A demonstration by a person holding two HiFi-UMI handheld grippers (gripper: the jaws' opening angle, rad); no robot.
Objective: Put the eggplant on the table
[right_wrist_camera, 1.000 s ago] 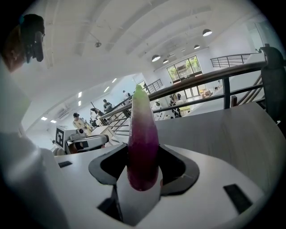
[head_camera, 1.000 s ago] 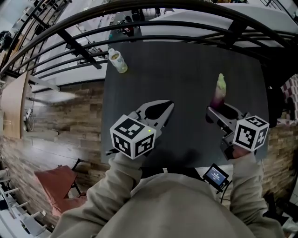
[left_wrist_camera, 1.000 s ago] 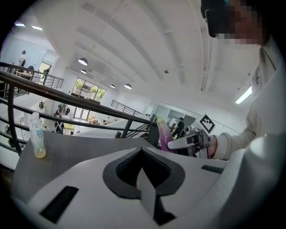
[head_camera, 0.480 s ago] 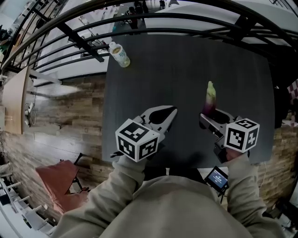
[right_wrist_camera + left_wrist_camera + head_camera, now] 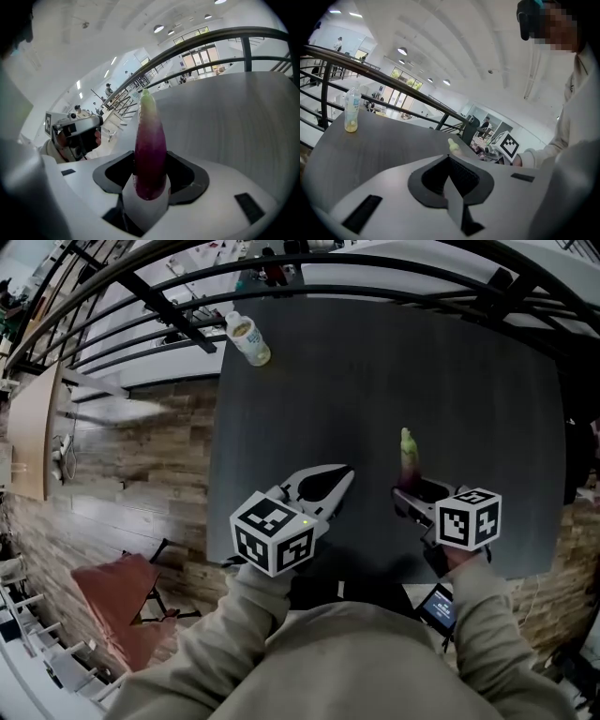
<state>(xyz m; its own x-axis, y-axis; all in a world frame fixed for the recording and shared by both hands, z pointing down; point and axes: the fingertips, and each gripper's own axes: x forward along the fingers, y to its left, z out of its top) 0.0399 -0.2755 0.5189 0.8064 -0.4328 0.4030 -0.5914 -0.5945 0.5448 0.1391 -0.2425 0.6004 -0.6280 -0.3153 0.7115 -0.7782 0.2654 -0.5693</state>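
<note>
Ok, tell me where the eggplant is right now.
Head view, right side: the eggplant is clamped in the right gripper, over the table near its front edge, green tip pointing away.

My right gripper [image 5: 151, 182] is clamped on the eggplant [image 5: 150, 145] at its purple butt end, dark pads [image 5: 187, 176] on both sides. Its pale green tip points up and away. The grey table [image 5: 234, 122] spreads ahead, with a dark railing [image 5: 211, 37] beyond the far edge. My left gripper [image 5: 89, 124] shows small at left, jaws unreadable from here.
</note>
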